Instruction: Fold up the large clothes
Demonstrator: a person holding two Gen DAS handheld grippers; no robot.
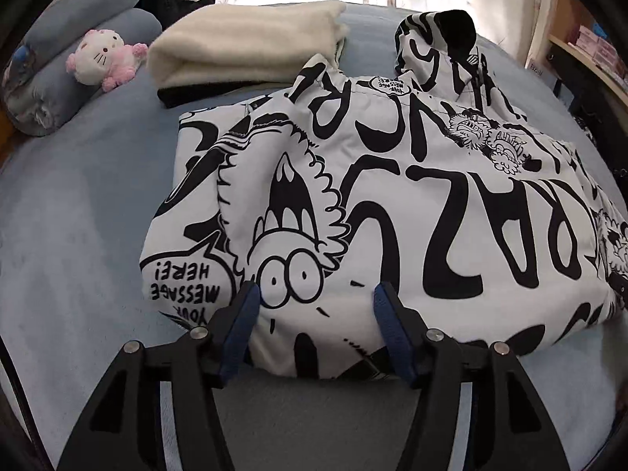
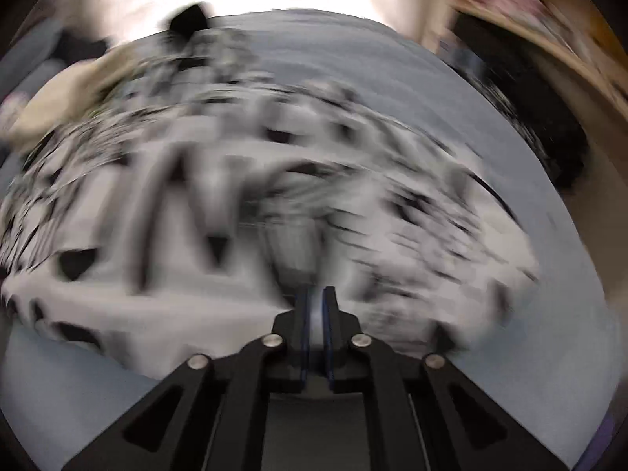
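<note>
One big blue bed carried it all, and the black-and-white printed jacket lay folded across its middle. Behind sat a cream folded blanket, then a pink plush cat. The left gripper stood wide, straddling the jacket's near edge without pinching. The right gripper, badly blurred, showed a narrow gap; any hold was unclear.

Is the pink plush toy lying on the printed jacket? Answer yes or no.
No, the pink plush toy rests against grey pillows, apart from the printed jacket.
</note>
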